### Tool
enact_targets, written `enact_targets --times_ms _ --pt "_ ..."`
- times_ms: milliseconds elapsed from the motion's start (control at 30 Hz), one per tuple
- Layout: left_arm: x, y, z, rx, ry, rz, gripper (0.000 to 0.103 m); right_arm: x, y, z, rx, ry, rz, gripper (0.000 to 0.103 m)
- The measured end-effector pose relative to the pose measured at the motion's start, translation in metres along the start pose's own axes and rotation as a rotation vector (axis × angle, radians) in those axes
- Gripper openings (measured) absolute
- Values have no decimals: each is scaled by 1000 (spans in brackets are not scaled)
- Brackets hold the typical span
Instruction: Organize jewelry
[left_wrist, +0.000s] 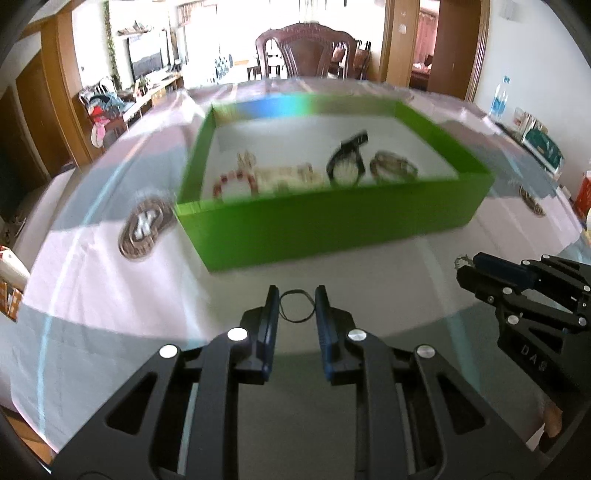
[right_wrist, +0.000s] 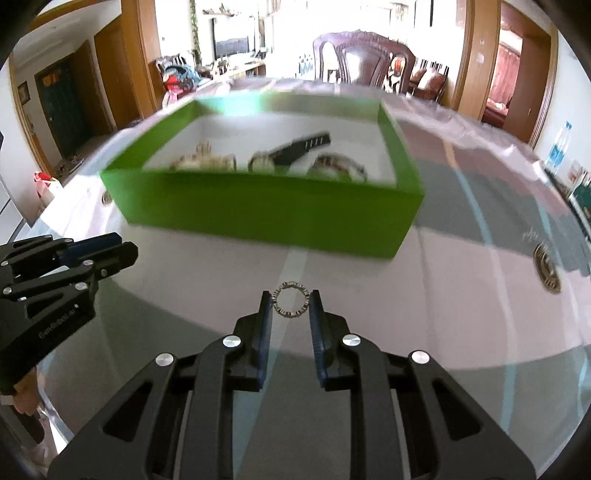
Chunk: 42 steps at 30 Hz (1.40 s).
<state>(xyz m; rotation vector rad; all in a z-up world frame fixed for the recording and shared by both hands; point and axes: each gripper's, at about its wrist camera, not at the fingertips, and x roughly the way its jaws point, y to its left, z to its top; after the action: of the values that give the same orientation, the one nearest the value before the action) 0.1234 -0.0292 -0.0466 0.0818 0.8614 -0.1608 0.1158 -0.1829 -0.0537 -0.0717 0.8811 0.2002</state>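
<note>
Green box (left_wrist: 332, 225) motion-blurred, jewellery inside smeared (red beads (left_wrist: 232, 181) barely legible), near wall hiding some.

A glass-topped table (left_wrist: 369, 266) with a pale pink and grey cloth under the glass carries a green box (left_wrist: 332, 218) standing directly on it. Round brown emblems (left_wrist: 144, 229) show on the cloth beside the box.

Both grippers are angled downward with jaws narrowed, the left gripper (left_wrist: 297, 301) clamped on a thin dark ring, the right gripper (right_wrist: 290, 301), at its 3 o'clock, on a beaded ring.
</note>
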Motion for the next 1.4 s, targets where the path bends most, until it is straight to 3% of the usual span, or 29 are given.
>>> enact_targets --times_ms 300,400,533,833,933,1133,1200,1267,1400 --pt "-20 20 80 -30 -144 14 20 -35 -12 76 -15 -214 -37 20" --pt "1 30 106 -57 -130 25 20 -15 -20 100 20 -188 -15 20" --pt "43 43 122 -100 -41 33 20 29 -27 112 44 -97 -27 20" --pt "78 44 114 -105 28 54 20 64 -25 103 48 -28 -17 21" --pt "73 44 113 -109 19 56 32 58 -27 103 45 -65 -22 47" --pt "46 44 109 -115 -43 78 42 32 -28 103 45 -140 -42 49" --pt "31 44 104 -117 -74 94 43 20 -25 102 38 -159 -62 57" --pt "17 44 98 -120 -106 118 51 2 -21 97 25 -191 -93 71" --pt "-17 41 75 -136 -186 167 60 -35 -14 78 20 -250 -113 80"
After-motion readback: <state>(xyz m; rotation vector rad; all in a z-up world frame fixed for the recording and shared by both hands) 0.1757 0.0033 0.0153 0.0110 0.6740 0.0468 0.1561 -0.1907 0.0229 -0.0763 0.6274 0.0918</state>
